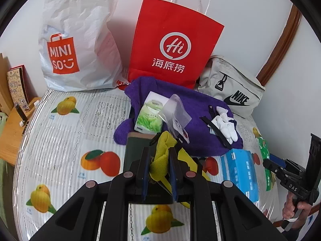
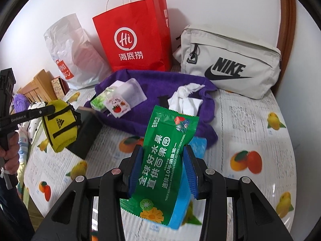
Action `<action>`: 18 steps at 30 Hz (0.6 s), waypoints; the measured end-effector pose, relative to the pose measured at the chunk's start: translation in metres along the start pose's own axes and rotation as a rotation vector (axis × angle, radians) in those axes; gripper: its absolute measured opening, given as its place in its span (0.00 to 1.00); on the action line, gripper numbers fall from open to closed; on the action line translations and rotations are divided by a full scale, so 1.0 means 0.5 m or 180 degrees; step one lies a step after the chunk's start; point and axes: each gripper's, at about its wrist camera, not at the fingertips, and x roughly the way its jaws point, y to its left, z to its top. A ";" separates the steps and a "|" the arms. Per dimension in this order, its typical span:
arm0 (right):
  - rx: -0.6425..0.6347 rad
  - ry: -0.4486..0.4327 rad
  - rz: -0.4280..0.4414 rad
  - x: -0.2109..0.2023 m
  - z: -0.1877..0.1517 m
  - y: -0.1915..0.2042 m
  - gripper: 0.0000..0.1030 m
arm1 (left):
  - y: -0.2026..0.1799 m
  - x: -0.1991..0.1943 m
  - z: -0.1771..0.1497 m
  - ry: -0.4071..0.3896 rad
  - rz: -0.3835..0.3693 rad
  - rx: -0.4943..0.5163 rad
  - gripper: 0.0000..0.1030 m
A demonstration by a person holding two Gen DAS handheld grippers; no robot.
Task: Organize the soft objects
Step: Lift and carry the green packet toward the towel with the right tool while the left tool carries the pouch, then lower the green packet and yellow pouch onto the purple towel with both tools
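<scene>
Pinching yellow pouch (image 1: 160, 161), left fingers (image 1: 146, 172) angled down; right fingers (image 2: 189, 167) clamp green wipes packet (image 2: 160, 160).

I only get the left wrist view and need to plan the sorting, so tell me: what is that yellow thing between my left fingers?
Observer: From the right wrist view, it is a small yellow pouch with black straps and an Adidas logo, clamped by the left gripper.
Operator: And the right gripper, what does it carry?
Observer: The right gripper is shut on a green wet-wipes packet printed with fruit.
Operator: What is under that packet?
Observer: A blue box lies on the table right below it.
</scene>
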 end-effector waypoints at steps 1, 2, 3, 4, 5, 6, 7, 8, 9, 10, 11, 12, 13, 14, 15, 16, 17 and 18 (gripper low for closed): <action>0.0000 -0.0004 0.0009 0.005 0.006 0.001 0.40 | 0.000 0.002 0.004 -0.0004 -0.0001 0.0002 0.17; -0.0001 -0.0008 0.0018 0.011 0.016 0.001 0.40 | 0.000 0.005 0.010 -0.0007 -0.0005 0.0001 0.17; -0.0008 -0.0013 0.0021 0.016 0.024 0.003 0.40 | 0.000 0.008 0.016 -0.0007 -0.0010 0.0003 0.17; -0.0013 -0.0020 0.0022 0.019 0.030 0.004 0.40 | 0.000 0.012 0.022 -0.0007 -0.0011 0.0005 0.17; -0.0025 -0.0037 0.0028 0.025 0.041 0.004 0.40 | -0.001 0.016 0.028 -0.0007 -0.0006 0.0008 0.17; -0.0027 -0.0042 0.0030 0.029 0.048 0.004 0.40 | -0.001 0.022 0.034 -0.0001 0.0000 0.0009 0.17; -0.0024 -0.0045 0.0031 0.034 0.055 0.003 0.40 | 0.000 0.026 0.040 0.0001 0.0001 0.0008 0.17; -0.0021 -0.0050 0.0038 0.041 0.066 0.002 0.40 | 0.001 0.031 0.046 0.0003 0.0000 0.0005 0.17; -0.0023 -0.0053 0.0043 0.047 0.074 0.000 0.40 | 0.000 0.035 0.052 0.0005 -0.0004 0.0002 0.17; -0.0029 -0.0052 0.0041 0.052 0.082 -0.002 0.40 | -0.001 0.038 0.057 0.0004 -0.0010 0.0004 0.17; -0.0034 -0.0051 0.0031 0.058 0.091 -0.003 0.40 | -0.002 0.042 0.063 0.0001 -0.0019 0.0013 0.17; -0.0037 -0.0048 0.0026 0.064 0.098 -0.004 0.40 | -0.003 0.047 0.070 -0.0002 -0.0030 0.0018 0.17; -0.0042 -0.0043 0.0028 0.069 0.105 -0.004 0.40 | -0.003 0.050 0.075 -0.0005 -0.0037 0.0021 0.17; -0.0051 -0.0047 0.0027 0.075 0.113 -0.005 0.40 | -0.004 0.055 0.082 -0.0010 -0.0041 0.0024 0.17; -0.0061 -0.0050 0.0024 0.080 0.119 -0.005 0.40 | -0.005 0.060 0.088 -0.0013 -0.0045 0.0029 0.17; -0.0066 -0.0050 0.0022 0.084 0.124 -0.005 0.40 | -0.007 0.065 0.094 -0.0013 -0.0049 0.0034 0.17; -0.0058 -0.0051 0.0027 0.090 0.131 -0.006 0.40 | -0.008 0.070 0.101 -0.0014 -0.0051 0.0038 0.17; -0.0043 -0.0055 0.0033 0.095 0.138 -0.008 0.40 | -0.010 0.075 0.106 -0.0016 -0.0046 0.0039 0.17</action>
